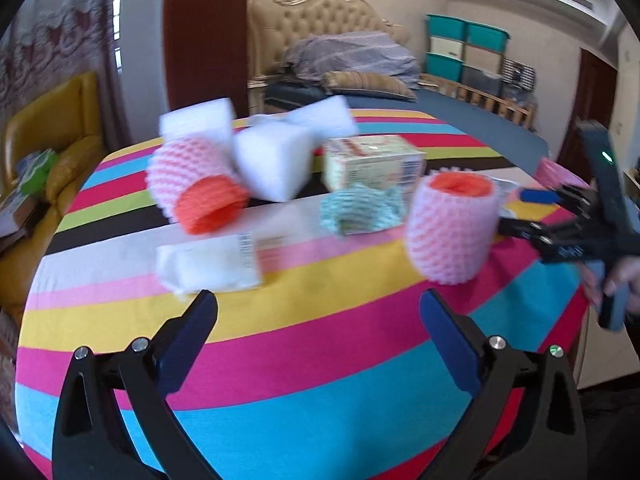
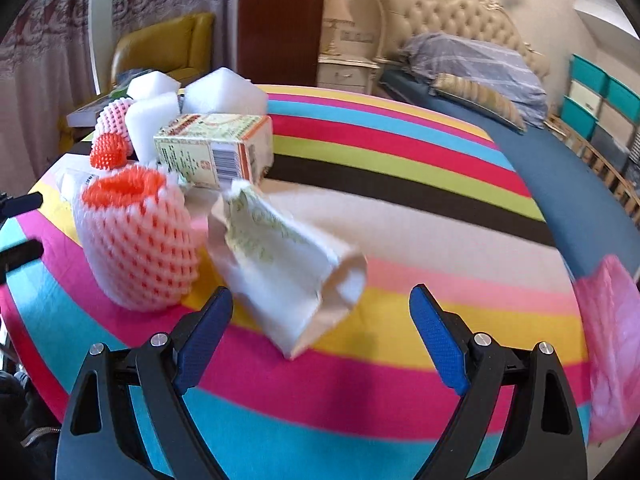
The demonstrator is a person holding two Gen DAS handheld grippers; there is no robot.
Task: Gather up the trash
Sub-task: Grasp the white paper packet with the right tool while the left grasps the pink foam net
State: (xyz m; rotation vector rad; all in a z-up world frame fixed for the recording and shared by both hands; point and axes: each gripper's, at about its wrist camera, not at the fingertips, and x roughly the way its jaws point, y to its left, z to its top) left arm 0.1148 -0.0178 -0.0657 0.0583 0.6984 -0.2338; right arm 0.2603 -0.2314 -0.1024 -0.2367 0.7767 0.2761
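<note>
Two views: on the left wrist, the left tool (image 1: 318,310) spread wide above the striped surface (image 1: 320,360), upright pink-and-orange foam net sleeve (image 1: 452,226) ahead-right; on the right, right tool (image 2: 322,306) spread, crumpled white paper bag (image 2: 288,264) just ahead.

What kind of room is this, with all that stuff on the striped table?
Most likely a home bedroom. A bed with a tufted headboard and rumpled bedding stands behind the table, with a nightstand and lamp beside it and a yellow armchair by the curtained window.
</note>
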